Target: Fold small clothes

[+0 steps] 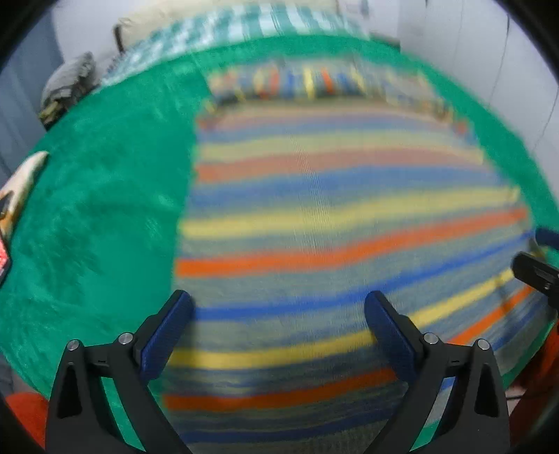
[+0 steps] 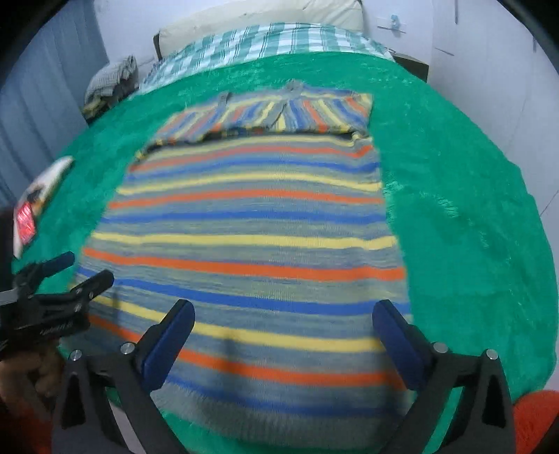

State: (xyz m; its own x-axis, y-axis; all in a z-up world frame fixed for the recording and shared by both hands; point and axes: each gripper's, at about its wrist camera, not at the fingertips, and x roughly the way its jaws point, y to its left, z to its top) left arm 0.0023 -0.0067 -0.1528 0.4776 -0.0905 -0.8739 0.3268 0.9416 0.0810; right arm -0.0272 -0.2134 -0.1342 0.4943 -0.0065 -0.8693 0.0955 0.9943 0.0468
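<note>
On the green blanket (image 2: 454,209) lies the striped sweater (image 2: 251,237), spread flat — above its near hem hover the left claw (image 1: 279,324) and right claw (image 2: 283,331), both spread wide, holding nothing.

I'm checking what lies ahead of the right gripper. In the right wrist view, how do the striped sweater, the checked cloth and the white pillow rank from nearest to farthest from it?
From the right gripper:
1. Striped sweater, directly under the open jaws on the green blanket.
2. Checked cloth, beyond the blanket's far edge.
3. White pillow, farthest, behind the cloth.
</note>
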